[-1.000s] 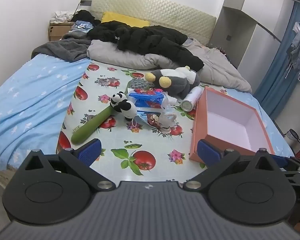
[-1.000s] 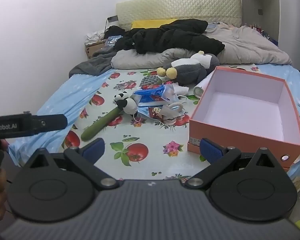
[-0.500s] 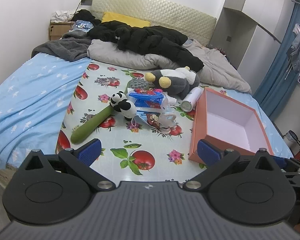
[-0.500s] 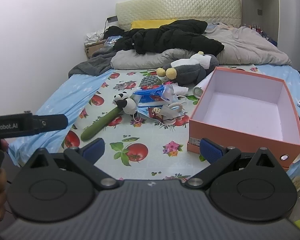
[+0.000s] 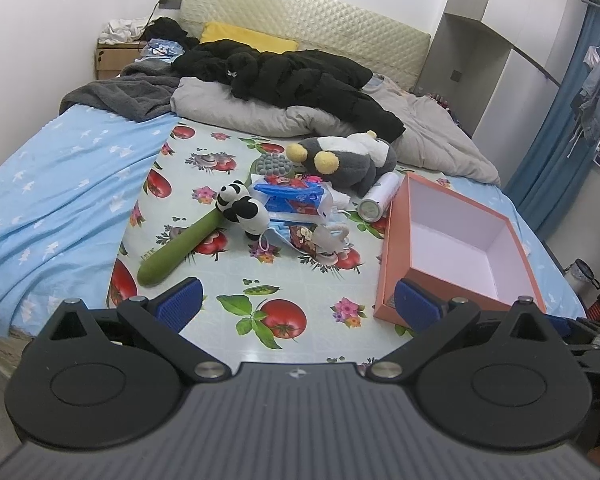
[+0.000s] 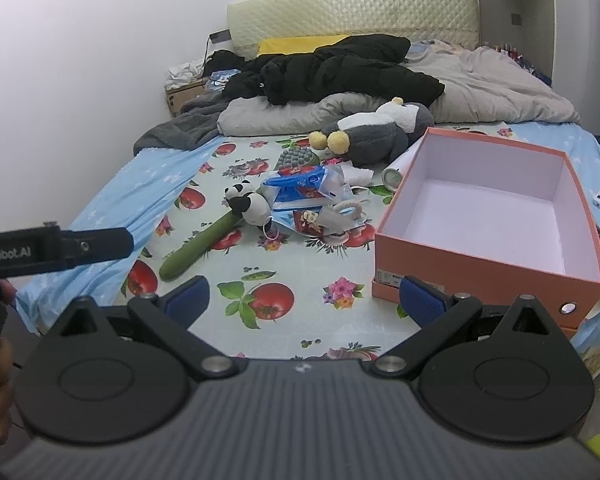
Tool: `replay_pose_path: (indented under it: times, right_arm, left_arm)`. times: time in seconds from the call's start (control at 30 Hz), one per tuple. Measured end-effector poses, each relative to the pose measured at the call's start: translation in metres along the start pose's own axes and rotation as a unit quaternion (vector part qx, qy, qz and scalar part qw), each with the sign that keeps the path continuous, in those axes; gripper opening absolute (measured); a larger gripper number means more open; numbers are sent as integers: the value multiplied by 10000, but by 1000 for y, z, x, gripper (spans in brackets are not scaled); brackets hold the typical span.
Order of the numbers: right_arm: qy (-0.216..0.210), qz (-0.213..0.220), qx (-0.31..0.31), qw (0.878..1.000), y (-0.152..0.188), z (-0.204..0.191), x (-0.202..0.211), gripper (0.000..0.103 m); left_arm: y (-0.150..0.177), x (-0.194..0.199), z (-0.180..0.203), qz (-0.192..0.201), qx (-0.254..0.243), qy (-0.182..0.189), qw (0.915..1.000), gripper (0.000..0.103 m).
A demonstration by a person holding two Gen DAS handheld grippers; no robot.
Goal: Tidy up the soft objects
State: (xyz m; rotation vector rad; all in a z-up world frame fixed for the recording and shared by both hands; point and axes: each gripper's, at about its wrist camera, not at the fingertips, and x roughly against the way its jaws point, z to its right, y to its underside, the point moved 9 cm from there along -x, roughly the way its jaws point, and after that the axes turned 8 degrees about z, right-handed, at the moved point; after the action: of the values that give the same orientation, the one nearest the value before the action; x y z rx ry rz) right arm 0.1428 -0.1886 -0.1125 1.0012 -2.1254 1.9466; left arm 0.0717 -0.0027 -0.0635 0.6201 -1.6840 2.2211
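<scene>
A heap of soft things lies mid-bed on a tomato-print cloth (image 5: 228,320): a panda plush (image 5: 242,210) (image 6: 248,204), a long green cucumber plush (image 5: 180,250) (image 6: 202,246), a grey penguin plush (image 5: 344,164) (image 6: 376,132), a blue tissue pack (image 5: 290,198) (image 6: 304,188) and a face mask (image 5: 284,236). An empty orange box (image 5: 452,244) (image 6: 484,208) stands to their right. My left gripper (image 5: 296,306) and right gripper (image 6: 304,300) are both open, empty, hovering near the bed's front edge.
A grey quilt (image 5: 260,116) and black jacket (image 5: 296,76) pile across the head of the bed. A white can (image 5: 376,204) lies beside the box. A blue sheet (image 5: 52,184) covers the left side. The left gripper's body (image 6: 52,250) shows at the right view's left edge.
Both views have shifted only slightly; the grippers stay open and nothing on the bed has moved.
</scene>
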Motion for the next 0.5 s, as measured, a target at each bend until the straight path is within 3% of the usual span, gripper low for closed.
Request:
replay_pose_path:
  times: [0.5]
  right_arm:
    - [55, -5, -47, 10000, 4, 2, -1, 103]
  left_arm:
    - [1, 2, 5, -53, 2, 71, 10000, 103]
